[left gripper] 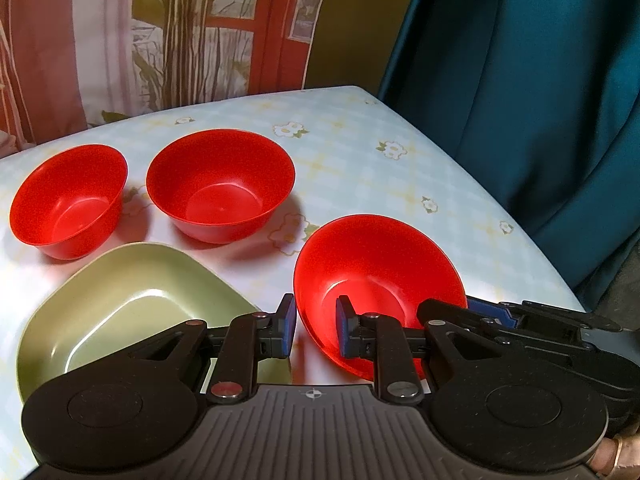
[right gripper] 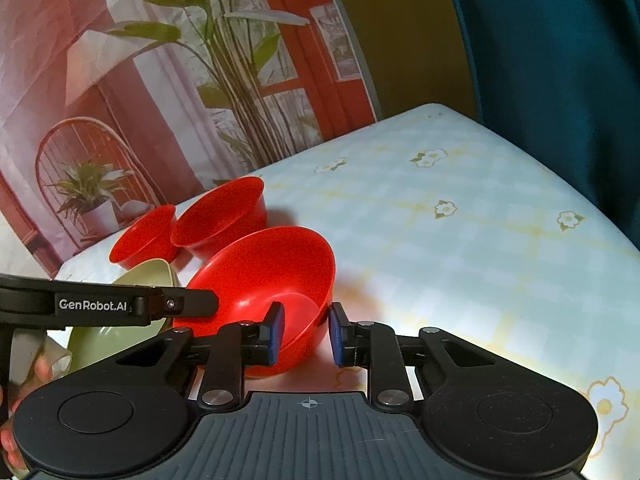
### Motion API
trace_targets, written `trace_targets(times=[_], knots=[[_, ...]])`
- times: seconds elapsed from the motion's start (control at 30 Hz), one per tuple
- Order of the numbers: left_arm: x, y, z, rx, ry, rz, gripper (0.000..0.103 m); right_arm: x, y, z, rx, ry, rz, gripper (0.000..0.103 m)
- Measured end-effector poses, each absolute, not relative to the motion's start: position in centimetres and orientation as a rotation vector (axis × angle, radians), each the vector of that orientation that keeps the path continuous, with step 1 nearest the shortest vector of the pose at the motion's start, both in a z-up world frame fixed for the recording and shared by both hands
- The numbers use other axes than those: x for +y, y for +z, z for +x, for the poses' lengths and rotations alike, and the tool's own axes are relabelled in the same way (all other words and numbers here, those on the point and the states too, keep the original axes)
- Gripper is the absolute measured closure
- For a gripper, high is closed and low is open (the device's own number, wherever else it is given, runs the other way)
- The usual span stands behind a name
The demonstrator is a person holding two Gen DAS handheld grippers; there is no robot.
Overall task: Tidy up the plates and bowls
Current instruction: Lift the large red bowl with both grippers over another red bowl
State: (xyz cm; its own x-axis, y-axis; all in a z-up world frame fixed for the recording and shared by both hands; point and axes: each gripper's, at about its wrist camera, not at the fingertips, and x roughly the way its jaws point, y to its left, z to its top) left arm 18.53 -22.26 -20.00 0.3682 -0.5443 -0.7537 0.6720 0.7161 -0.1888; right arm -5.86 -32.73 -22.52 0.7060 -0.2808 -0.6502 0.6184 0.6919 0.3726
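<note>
A red bowl [left gripper: 380, 264] sits tilted at the near right of the table, seen too in the right wrist view [right gripper: 260, 272]. My left gripper [left gripper: 316, 326] is shut on its left rim, one pad outside the wall and one inside. My right gripper [right gripper: 306, 332] is shut on the opposite rim, its left pad inside the bowl. That right gripper's blue pad [left gripper: 492, 314] shows at the bowl's right edge in the left wrist view. Two more red bowls [left gripper: 68, 200] [left gripper: 220, 184] stand upright at the back left. A pale green squarish dish [left gripper: 120, 300] lies in front of them.
The table [left gripper: 360, 152] has a light checked cloth with flowers; its right edge runs along a blue curtain [left gripper: 520, 120]. A printed backdrop [right gripper: 160, 100] hangs behind. The right half of the tablecloth [right gripper: 480, 240] is bare. A hand [right gripper: 40, 368] holds the left gripper.
</note>
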Motion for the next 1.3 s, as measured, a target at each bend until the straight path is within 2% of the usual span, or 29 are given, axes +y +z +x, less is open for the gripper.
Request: trace_targets(times=[0.67, 0.8, 1.3], knots=[[-18.4, -15.5, 18.7, 0.82, -0.816, 0.038, 0.081, -33.2, -17.9, -5.1, 0.544, -0.508, 0.674, 0.089], [-17.3, -14.6, 19.1, 0.792, -0.796, 0.01, 0.086, -33.4, -15.9, -3.4, 0.545, -0.485, 0.655, 0.09], [-16.4, -13.7, 24.1, 0.774, -0.694, -0.031, 0.086, -35.7, -13.1, 5.6, 0.593, -0.43, 0.6, 0.092]])
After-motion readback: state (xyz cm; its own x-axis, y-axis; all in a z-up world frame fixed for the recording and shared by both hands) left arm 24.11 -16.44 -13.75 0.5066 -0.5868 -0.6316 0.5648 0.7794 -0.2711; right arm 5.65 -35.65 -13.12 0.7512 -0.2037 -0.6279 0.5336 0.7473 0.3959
